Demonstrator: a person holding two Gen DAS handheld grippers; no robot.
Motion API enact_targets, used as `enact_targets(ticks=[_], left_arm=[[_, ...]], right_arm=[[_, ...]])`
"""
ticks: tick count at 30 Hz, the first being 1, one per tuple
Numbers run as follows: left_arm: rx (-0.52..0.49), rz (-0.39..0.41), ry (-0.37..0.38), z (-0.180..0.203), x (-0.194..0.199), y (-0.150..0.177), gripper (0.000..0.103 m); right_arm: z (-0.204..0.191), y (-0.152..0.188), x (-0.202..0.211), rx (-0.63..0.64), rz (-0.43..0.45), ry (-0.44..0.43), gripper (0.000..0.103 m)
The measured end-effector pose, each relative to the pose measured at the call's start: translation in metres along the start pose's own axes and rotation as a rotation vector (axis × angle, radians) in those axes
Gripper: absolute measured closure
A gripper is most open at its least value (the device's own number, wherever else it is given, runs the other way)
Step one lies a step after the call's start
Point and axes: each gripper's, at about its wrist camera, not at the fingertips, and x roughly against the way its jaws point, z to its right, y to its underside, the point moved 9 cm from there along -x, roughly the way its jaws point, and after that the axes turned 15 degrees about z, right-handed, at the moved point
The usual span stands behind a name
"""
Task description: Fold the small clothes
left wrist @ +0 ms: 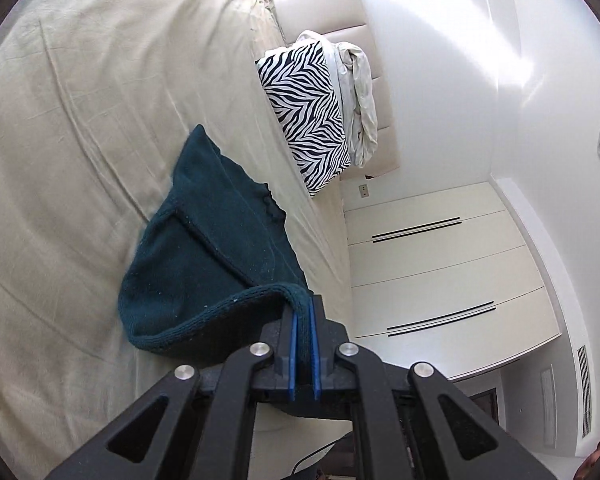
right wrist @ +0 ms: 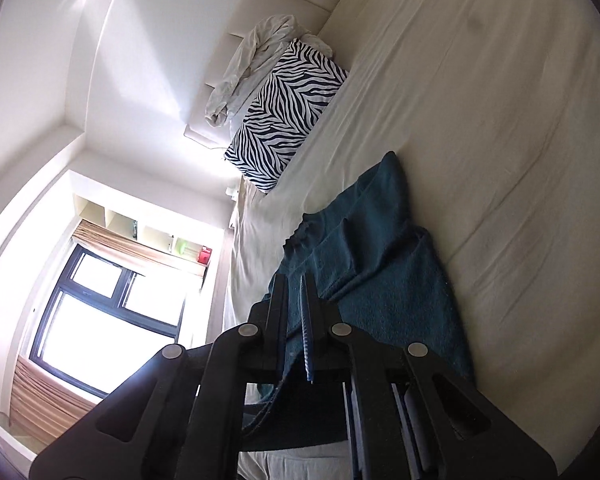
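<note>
Both the left gripper point(left wrist: 303, 312) and right gripper point(right wrist: 296, 300) are clamped on the near hem of the dark teal knitted garment point(left wrist: 216, 248), evidently lifted for folding over the cream bedsheet point(left wrist: 80, 120).

Sunlit white bedroom point(left wrist: 440, 40), cream bed point(left wrist: 80, 120)

bed point(left wrist: 80, 120) cream sheet, creased | zebra-print pillow point(left wrist: 308, 116) far end, against headboard point(left wrist: 340, 8) | crumpled pale cloth point(left wrist: 360, 100) behind pillow | wardrobe point(left wrist: 440, 264) | window point(right wrist: 112, 300)
</note>
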Motion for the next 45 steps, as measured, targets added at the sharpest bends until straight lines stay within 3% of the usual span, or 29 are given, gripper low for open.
enact_targets(ticks=[4,7,11,12,13,14,16,19,23,26,28,36,37,41,45], left_arm=[[-0.019,-0.004,-0.024,-0.001,-0.044,-0.022,0.096],[-0.03,-0.016,-0.061,-0.012,-0.071,-0.029,0.096],[-0.064,-0.058,-0.105,-0.033,-0.08,-0.013,0.096],[-0.053,-0.067,-0.12,-0.043,-0.078,-0.009,0.096],[-0.046,-0.071,-0.14,-0.052,-0.075,-0.004,0.096],[-0.058,-0.07,-0.157,-0.058,-0.071,-0.001,0.096],[-0.091,-0.067,-0.175,-0.061,-0.062,0.005,0.096],[-0.104,-0.071,-0.177,-0.062,-0.048,0.012,0.096],[-0.096,-0.066,-0.186,-0.067,-0.033,0.018,0.096],[-0.084,-0.065,-0.185,-0.068,-0.026,0.021,0.096],[-0.085,-0.069,-0.181,-0.066,-0.025,0.023,0.096],[-0.11,-0.08,-0.176,-0.059,-0.026,0.03,0.096],[-0.107,-0.079,-0.175,-0.059,-0.027,0.03,0.096],[-0.111,-0.068,-0.165,-0.053,-0.028,0.027,0.096],[-0.102,-0.033,-0.136,-0.04,-0.031,0.01,0.096]], right_arm=[[-0.005,-0.03,-0.045,0.028,0.026,0.02,0.097],[-0.01,-0.036,-0.072,0.156,0.017,0.083,0.097],[-0.021,0.001,-0.077,0.385,-0.077,0.095,0.094],[-0.015,0.01,-0.076,0.432,-0.103,0.113,0.09],[-0.005,0.021,-0.075,0.463,-0.137,0.135,0.078],[0.007,0.03,-0.075,0.472,-0.172,0.16,0.063],[0.029,0.043,-0.076,0.444,-0.238,0.194,0.05],[0.06,0.052,-0.089,0.379,-0.323,0.25,0.05],[0.076,0.054,-0.109,0.359,-0.345,0.23,0.05],[0.089,0.066,-0.118,0.372,-0.376,0.253,0.055],[0.098,0.07,-0.122,0.374,-0.388,0.28,0.069],[0.089,0.084,-0.115,0.457,-0.412,0.262,0.086],[0.087,0.083,-0.113,0.47,-0.407,0.266,0.096],[0.07,0.073,-0.107,0.518,-0.337,0.26,0.098],[0.028,0.06,-0.1,0.643,-0.224,0.182,0.098]])
